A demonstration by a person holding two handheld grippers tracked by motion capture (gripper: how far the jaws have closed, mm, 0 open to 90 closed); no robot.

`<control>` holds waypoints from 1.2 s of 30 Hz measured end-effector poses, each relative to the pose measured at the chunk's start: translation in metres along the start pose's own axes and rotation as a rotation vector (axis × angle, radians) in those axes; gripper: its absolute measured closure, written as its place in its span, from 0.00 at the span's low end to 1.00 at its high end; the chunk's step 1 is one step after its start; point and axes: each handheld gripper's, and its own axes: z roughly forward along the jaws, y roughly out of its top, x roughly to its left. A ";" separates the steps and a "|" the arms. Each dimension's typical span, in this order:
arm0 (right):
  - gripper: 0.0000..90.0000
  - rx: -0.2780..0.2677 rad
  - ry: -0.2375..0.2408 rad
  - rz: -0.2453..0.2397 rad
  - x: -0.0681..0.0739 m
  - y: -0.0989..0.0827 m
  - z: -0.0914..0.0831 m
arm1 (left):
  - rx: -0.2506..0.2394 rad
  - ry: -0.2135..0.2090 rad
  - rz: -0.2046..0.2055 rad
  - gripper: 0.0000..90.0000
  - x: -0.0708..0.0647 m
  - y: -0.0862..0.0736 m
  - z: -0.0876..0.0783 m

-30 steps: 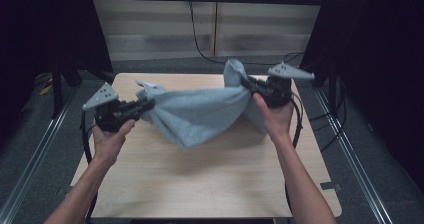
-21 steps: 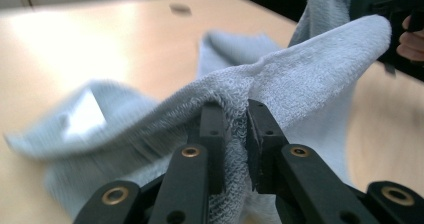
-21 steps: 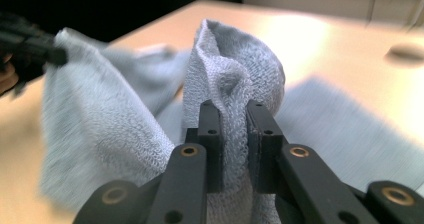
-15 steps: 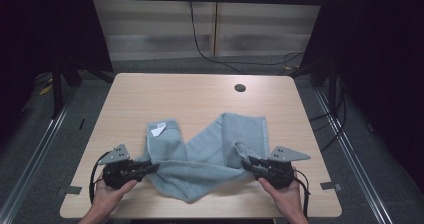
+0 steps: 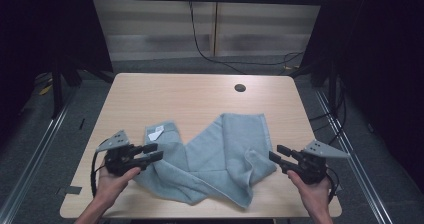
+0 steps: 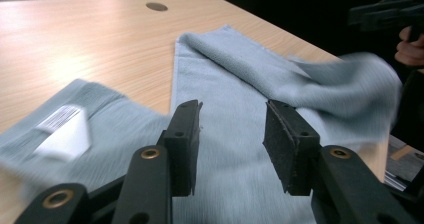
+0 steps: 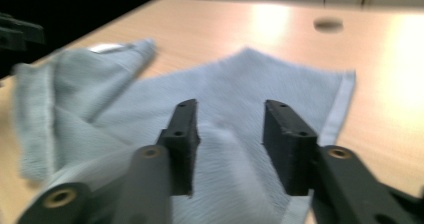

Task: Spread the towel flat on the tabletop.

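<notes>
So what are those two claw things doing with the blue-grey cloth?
A person holds a claw tool in each hand and is working with a grey-blue towel on the wooden table. The left gripper and the right gripper have just been opening, and nothing is pinched between the jaws of either one. The towel lies crumpled near the front edge of the table, with a white label showing on its left part.

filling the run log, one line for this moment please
left gripper: jaws just opened | right gripper: jaws just opened | grey towel: released, crumpled on table
</notes>
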 end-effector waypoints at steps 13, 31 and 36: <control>0.45 0.221 0.138 0.029 -0.007 -0.022 0.067 | 0.292 0.018 0.142 0.72 -0.005 -0.044 0.063; 0.96 0.043 0.017 -0.049 -0.025 -0.014 0.002 | 0.262 0.127 0.046 0.80 0.032 -0.056 0.010; 0.85 0.052 -0.032 -0.010 -0.039 -0.026 -0.010 | 0.259 0.120 0.026 0.79 0.036 -0.058 0.003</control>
